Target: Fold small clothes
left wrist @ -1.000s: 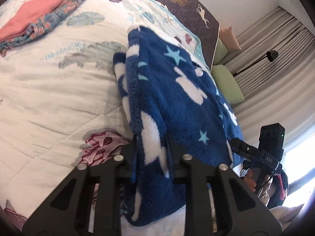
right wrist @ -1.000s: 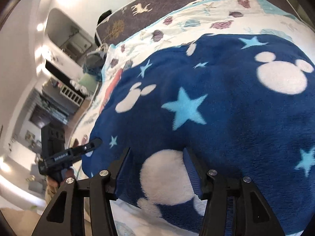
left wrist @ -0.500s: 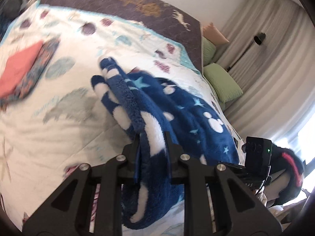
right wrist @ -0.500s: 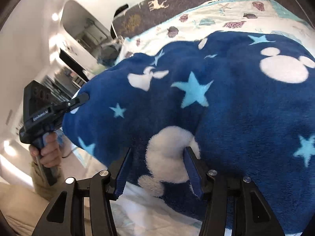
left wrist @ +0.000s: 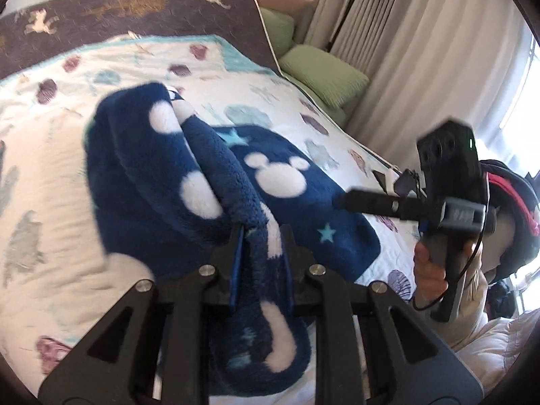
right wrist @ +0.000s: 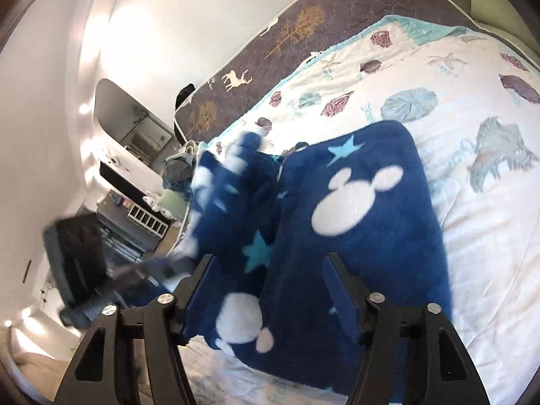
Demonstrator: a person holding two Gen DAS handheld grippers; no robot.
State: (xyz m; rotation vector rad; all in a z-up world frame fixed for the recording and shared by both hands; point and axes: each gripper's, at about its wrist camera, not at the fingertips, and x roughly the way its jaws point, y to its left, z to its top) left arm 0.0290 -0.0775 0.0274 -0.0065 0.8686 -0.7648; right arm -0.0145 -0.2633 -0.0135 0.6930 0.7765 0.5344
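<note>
**Fleece fold carried over, right jaws let go**

Since the earlier frames, the right gripper [right wrist: 270, 290] has spread its jaws: they were closing on the blue fleece garment [right wrist: 357, 209] and now stand wide apart, fabric lying loosely between them without being pinched. Over the same half second the left gripper [left wrist: 261, 260] has swung its held edge across, so one half of the garment now rises as a thick fold beside the flat half.

That left gripper is clamped on a bunched strip of the blue fleece garment [left wrist: 189, 182], the fabric squeezed between its two fingers and hanging below them. The garment, navy with white mouse heads and pale blue stars, lies on the white quilt [left wrist: 44, 175], near the quilt's front edge. Its flat half spreads toward the green pillow [left wrist: 324, 74] side of the quilt; the lifted half stands on the opposite side. In the left wrist view the right gripper's nose touches the flat half's edge.
</note>
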